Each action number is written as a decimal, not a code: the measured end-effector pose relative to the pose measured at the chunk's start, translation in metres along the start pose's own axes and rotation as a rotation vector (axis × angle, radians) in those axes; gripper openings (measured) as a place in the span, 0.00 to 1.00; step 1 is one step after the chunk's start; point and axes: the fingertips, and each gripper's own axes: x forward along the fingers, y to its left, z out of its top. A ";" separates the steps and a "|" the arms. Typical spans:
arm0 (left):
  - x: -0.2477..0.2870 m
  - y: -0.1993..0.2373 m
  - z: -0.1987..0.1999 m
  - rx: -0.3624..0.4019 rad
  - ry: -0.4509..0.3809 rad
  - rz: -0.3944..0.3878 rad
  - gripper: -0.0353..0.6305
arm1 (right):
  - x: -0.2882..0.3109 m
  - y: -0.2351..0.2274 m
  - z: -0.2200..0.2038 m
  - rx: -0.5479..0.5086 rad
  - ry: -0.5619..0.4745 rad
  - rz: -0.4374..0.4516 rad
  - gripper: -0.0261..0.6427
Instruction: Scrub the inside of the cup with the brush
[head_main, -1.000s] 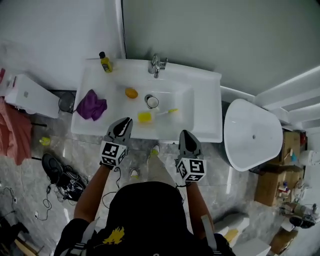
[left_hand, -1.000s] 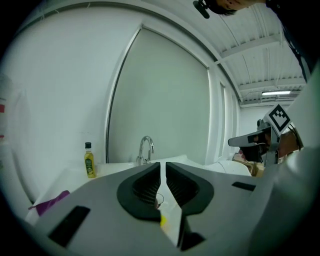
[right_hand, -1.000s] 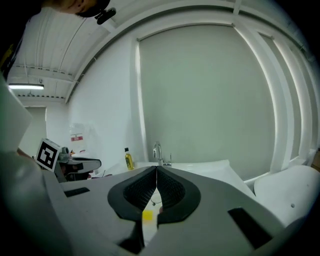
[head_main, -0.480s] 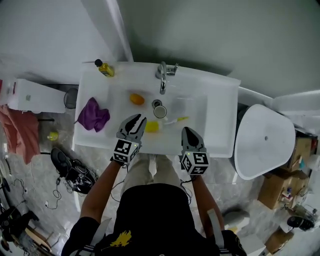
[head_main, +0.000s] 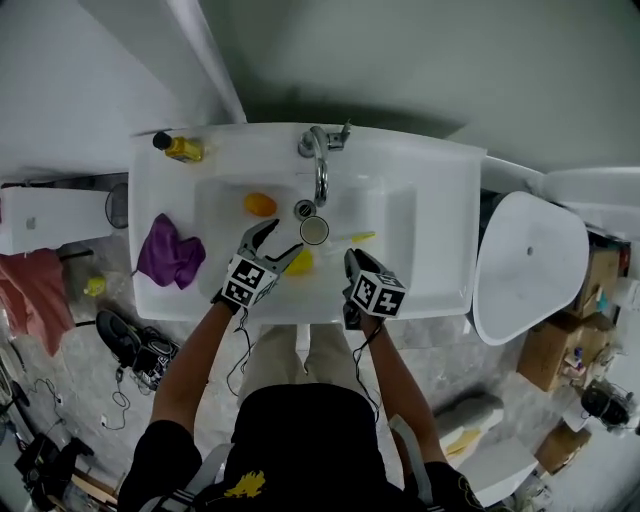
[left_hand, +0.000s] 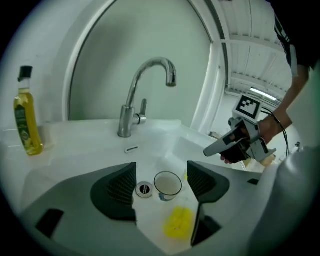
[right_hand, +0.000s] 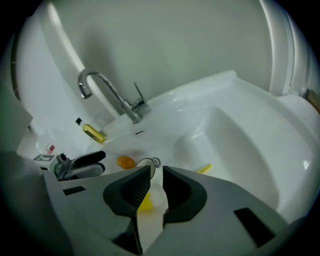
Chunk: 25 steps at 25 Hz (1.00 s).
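Observation:
A clear cup (head_main: 314, 231) stands upright in the white sink (head_main: 430, 200), beside the drain (head_main: 304, 209). The brush lies flat next to it, with its yellow head (head_main: 300, 262) toward me and its yellow handle tip (head_main: 362, 237) to the right. My left gripper (head_main: 275, 243) hangs over the basin just left of the brush head. Its jaws have just been opening and stand wide, with nothing held. The cup (left_hand: 167, 183) shows beyond them. My right gripper (head_main: 350, 262) is above the basin's near side. Its jaws have just been opening to a narrow gap, empty (right_hand: 157, 175).
A chrome faucet (head_main: 320, 160) arches over the drain. An orange object (head_main: 260, 204) lies in the basin's left part. A purple cloth (head_main: 170, 250) and a bottle of yellow liquid (head_main: 180, 148) sit on the left ledge. A white toilet (head_main: 525, 260) stands to the right.
Both grippers have come down and forward from the sink's front edge to over the basin. The left jaws have spread wide, and the right jaws have parted a little.

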 end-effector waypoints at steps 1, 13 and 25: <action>0.007 0.000 -0.011 0.017 0.029 -0.034 0.55 | 0.011 -0.007 -0.008 0.055 0.034 -0.015 0.20; 0.085 -0.003 -0.121 0.190 0.273 -0.263 0.70 | 0.099 -0.065 -0.081 0.616 0.261 -0.102 0.24; 0.136 -0.020 -0.126 0.285 0.213 -0.193 0.67 | 0.124 -0.081 -0.088 0.732 0.222 -0.098 0.14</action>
